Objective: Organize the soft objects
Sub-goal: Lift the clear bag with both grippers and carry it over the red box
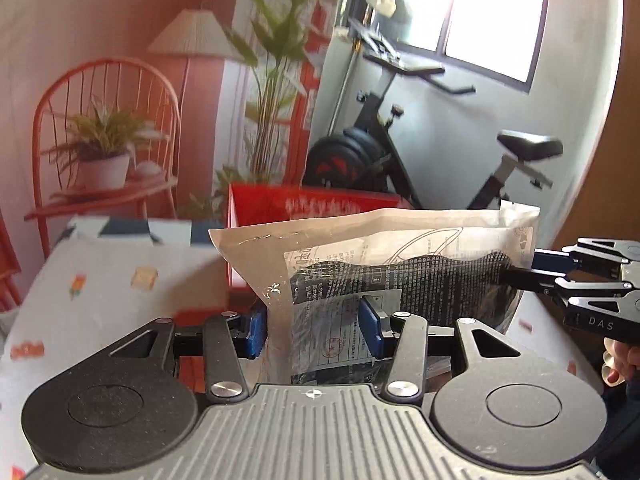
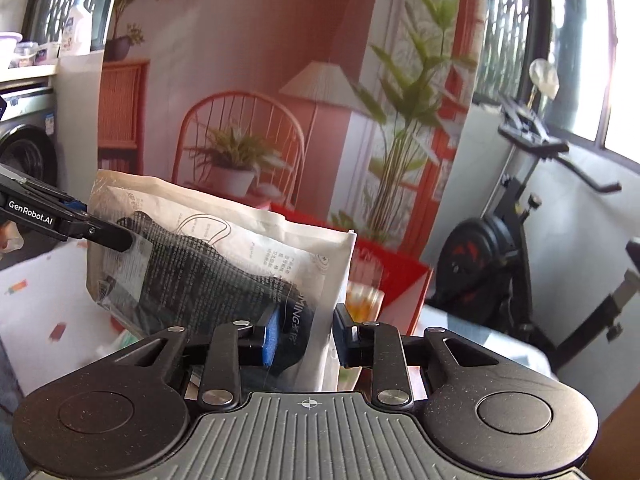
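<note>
You have the table under its white patterned cloth (image 1: 100, 280) across the lower left of the left wrist frame, the red open-topped box (image 1: 304, 204) at centre, and the clear plastic pouch with a dark soft item and printed leaflet inside (image 1: 400, 264) raised in front of it. Keep both ends level and taut as you carry it to the box, so it doesn't sag or slip. Your left gripper (image 1: 312, 328) is half open, pads clamping one end. Your right gripper (image 2: 305, 332) pinches the other end, jaws narrow
</note>
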Motion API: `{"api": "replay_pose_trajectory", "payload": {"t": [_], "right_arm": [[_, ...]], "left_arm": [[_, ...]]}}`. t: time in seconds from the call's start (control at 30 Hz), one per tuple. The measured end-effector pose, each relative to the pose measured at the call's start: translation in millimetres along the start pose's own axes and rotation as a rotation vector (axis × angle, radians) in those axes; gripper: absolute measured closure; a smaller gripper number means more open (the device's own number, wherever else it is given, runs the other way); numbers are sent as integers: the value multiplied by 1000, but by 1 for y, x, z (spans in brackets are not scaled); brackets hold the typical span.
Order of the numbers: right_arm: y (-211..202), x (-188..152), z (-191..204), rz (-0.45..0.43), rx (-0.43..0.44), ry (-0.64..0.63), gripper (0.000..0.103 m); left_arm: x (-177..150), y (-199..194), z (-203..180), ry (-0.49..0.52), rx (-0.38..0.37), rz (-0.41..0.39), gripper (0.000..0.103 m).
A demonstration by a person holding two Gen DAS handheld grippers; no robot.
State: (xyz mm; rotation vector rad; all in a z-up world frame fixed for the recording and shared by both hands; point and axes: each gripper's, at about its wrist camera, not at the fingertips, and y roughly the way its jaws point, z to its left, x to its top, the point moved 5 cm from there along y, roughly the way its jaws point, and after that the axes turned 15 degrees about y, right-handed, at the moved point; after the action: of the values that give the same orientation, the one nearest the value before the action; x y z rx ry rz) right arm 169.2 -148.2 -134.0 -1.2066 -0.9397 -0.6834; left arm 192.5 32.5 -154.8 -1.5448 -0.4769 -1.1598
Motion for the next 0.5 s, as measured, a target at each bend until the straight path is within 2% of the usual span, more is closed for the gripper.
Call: {"api": "replay_pose_trajectory", "payload": {"t": [0.17,0.27,0.37,0.5], "right_arm": [[24,58,-17,-101,-68,-58,77],[46,83,-30,-124,-98,-55,77],[73,98,-47,-117,-110,-16,77],[111,90,-70,-36,-105,77,77]], "left_arm": [[60,16,10,24,42,-115,53],[86,38,15,-3,62,-136,53],[101,63,16,7,89,-113,53],[100,101,18,19,76,-8,53]]}}
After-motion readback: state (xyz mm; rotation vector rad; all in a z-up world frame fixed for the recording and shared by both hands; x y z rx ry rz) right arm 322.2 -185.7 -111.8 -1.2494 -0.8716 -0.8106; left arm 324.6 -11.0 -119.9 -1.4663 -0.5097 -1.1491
